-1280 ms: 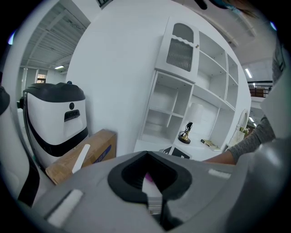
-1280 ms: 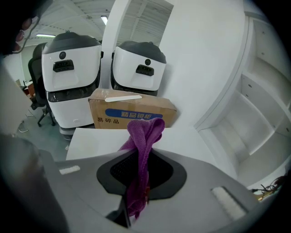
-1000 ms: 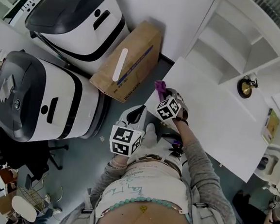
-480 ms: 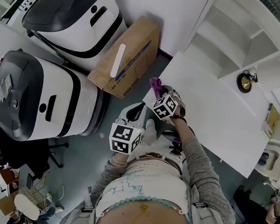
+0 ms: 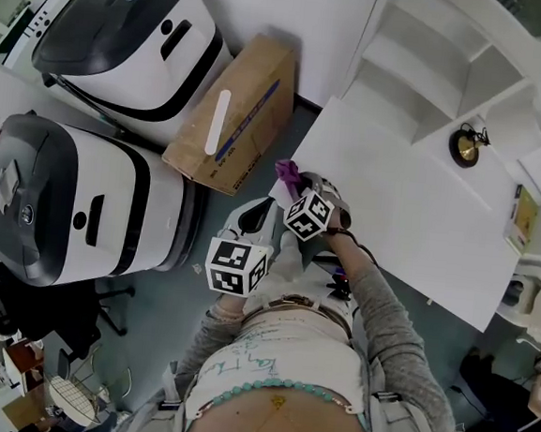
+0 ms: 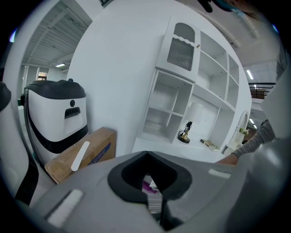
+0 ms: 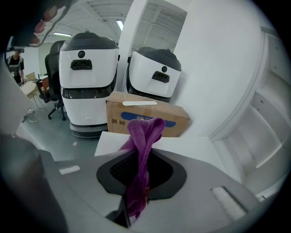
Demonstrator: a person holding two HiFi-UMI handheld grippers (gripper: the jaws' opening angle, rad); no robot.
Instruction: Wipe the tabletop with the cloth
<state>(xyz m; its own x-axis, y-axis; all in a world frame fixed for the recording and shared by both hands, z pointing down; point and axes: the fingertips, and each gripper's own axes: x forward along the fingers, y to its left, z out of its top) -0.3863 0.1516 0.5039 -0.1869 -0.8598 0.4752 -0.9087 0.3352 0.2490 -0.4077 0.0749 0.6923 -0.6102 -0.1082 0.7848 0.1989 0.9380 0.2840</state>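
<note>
My right gripper (image 5: 294, 188) is shut on a purple cloth (image 5: 286, 172) at the left corner of the white tabletop (image 5: 413, 204). In the right gripper view the cloth (image 7: 143, 136) rises from between the jaws of the right gripper (image 7: 136, 186) and folds over above the table corner (image 7: 109, 139). My left gripper (image 5: 254, 221) hangs beside the table over the grey floor, close to my body. Its jaws meet with nothing between them in the left gripper view (image 6: 153, 202). The cloth's contact with the tabletop is hidden by the right gripper.
A cardboard box (image 5: 232, 118) lies on the floor just left of the table corner, with two white-and-black machines (image 5: 84, 194) beyond it. A small dark ornament (image 5: 465, 146) and a book (image 5: 518, 215) sit on the far part of the table. White shelving (image 5: 426, 55) lines the wall.
My right gripper has slid the cloth a short way along the table's left edge toward me. The left gripper has hardly moved.
</note>
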